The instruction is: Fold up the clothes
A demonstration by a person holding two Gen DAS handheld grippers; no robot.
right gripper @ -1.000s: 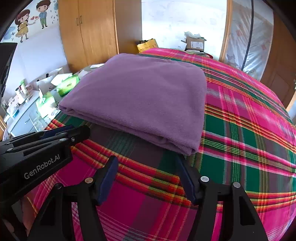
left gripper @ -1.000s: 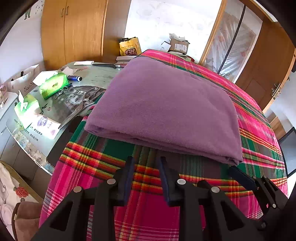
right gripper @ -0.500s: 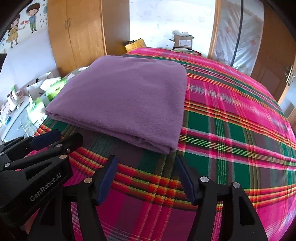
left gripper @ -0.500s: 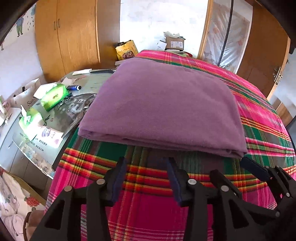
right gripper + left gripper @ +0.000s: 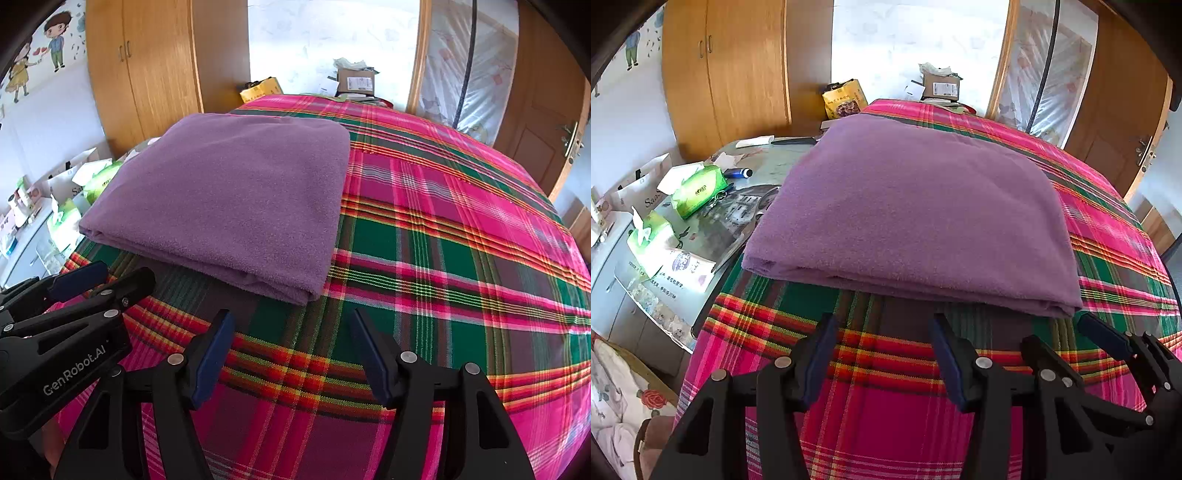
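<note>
The plaid bedspread [image 5: 461, 229] fills most of what I see, pink, green and red. On its left half lies the purple garment [image 5: 912, 210], folded into a thick flat rectangle (its layered edge faces me), reaching the bed's left side. Left of the bed a side table [image 5: 750, 177] carries green tissue packs [image 5: 698, 190]. My left gripper [image 5: 882, 354] and my right gripper [image 5: 291, 350] hover over bare bedspread just short of the garment, jaws spread, holding nothing.
</note>
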